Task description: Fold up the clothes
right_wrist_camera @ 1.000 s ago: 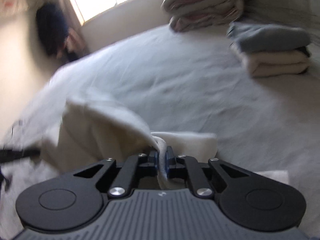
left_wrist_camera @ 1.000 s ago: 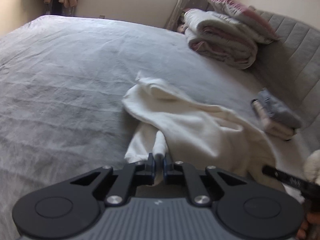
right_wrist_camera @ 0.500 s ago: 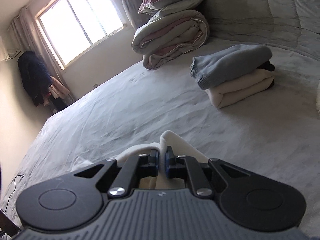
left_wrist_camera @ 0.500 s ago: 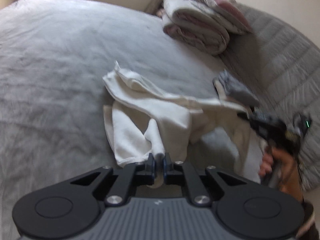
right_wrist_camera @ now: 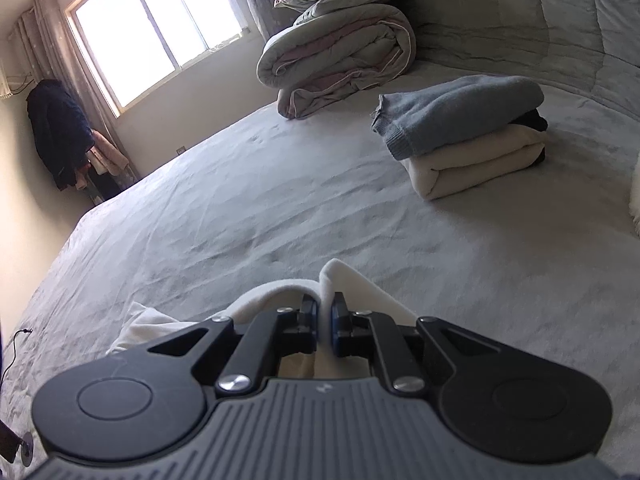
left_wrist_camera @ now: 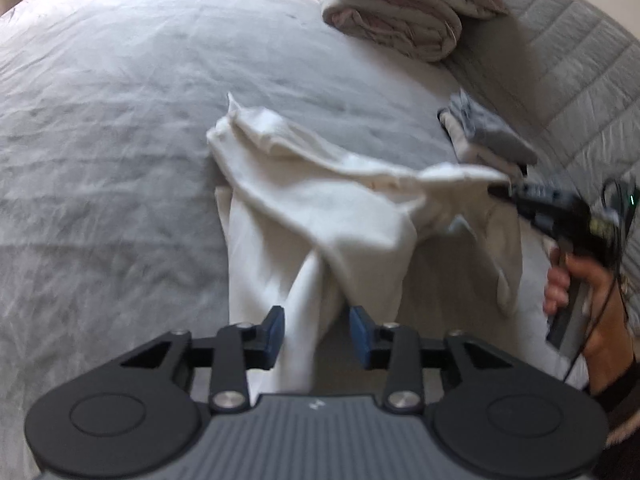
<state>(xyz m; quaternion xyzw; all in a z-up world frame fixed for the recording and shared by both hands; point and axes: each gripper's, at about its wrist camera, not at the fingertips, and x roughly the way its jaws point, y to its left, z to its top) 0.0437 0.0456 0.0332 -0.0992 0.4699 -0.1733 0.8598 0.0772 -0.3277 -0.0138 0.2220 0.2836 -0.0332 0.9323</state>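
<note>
A white garment (left_wrist_camera: 312,200) lies crumpled on the grey bed (left_wrist_camera: 100,120), one part lifted toward the right. A hanging strip of it runs between the jaws of my left gripper (left_wrist_camera: 318,330), which are opening; the blue pads (left_wrist_camera: 275,328) stand apart and no longer pinch it. In the right wrist view my right gripper (right_wrist_camera: 324,316) is shut on a fold of the white garment (right_wrist_camera: 360,284). The left wrist view shows that right gripper (left_wrist_camera: 498,190) holding the garment's raised edge, with a person's hand (left_wrist_camera: 584,280) on its handle.
A folded stack, grey on cream (right_wrist_camera: 464,136), sits near the padded headboard (left_wrist_camera: 580,60). A rolled duvet with pillows (right_wrist_camera: 340,60) lies at the bed's far corner. A window (right_wrist_camera: 152,28) and hanging dark coat (right_wrist_camera: 56,128) are at the far wall.
My left gripper's jaws have parted from the white strip they pinched. The right gripper has lifted its edge of the garment up and to the right, staying shut on it.
</note>
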